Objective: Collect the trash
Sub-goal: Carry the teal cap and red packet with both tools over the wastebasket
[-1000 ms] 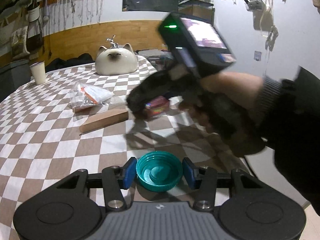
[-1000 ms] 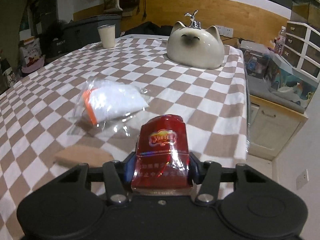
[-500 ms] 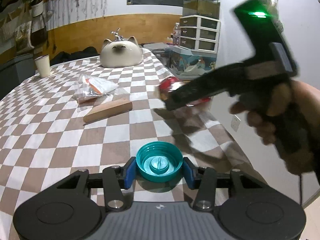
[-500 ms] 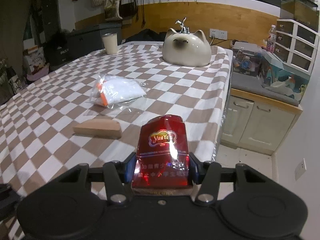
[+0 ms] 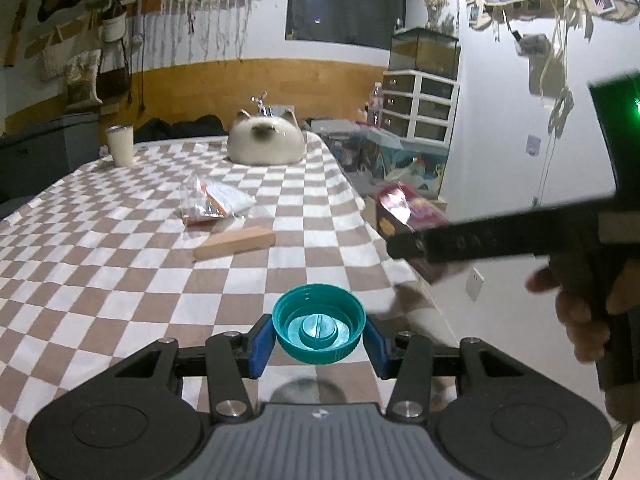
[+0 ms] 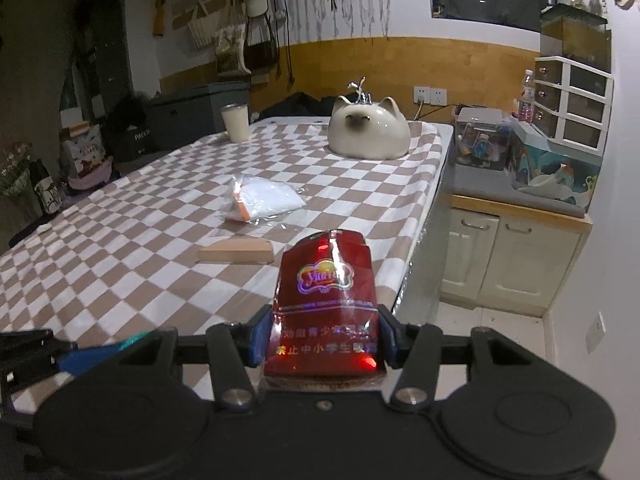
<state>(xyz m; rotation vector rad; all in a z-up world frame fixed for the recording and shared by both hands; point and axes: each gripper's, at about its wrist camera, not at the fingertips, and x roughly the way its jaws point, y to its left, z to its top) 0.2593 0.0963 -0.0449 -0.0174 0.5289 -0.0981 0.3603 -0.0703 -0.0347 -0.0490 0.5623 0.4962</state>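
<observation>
Both hands are loaded, which reads to me as two bits of rubbish being carried off together to save a trip. The left gripper (image 5: pixel 319 340) is clamped on a teal cap (image 5: pixel 319 329), its blue pads squeezing the rim from either side so the open face looks up and the cap sits level, held above the near part of the checked table (image 5: pixel 120 264). The right gripper (image 6: pixel 323 334) pinches a red pack (image 6: pixel 325 300) across its narrow sides near the base, so the crinkled top stands free beyond the jaws; it hangs by the near right corner of the table, over the edge towards the floor. I'd guess a bin lies off that way, though none is in sight.

Two more pieces lie mid-table: a clear bag (image 6: pixel 264 200) with white contents, and nearer, just apart from it, a tan wedge (image 6: pixel 236 256). Far back stand a cat-shaped ornament (image 6: pixel 368 136) and a pale cup (image 6: pixel 236 122), upright and tidy, likely not rubbish.
</observation>
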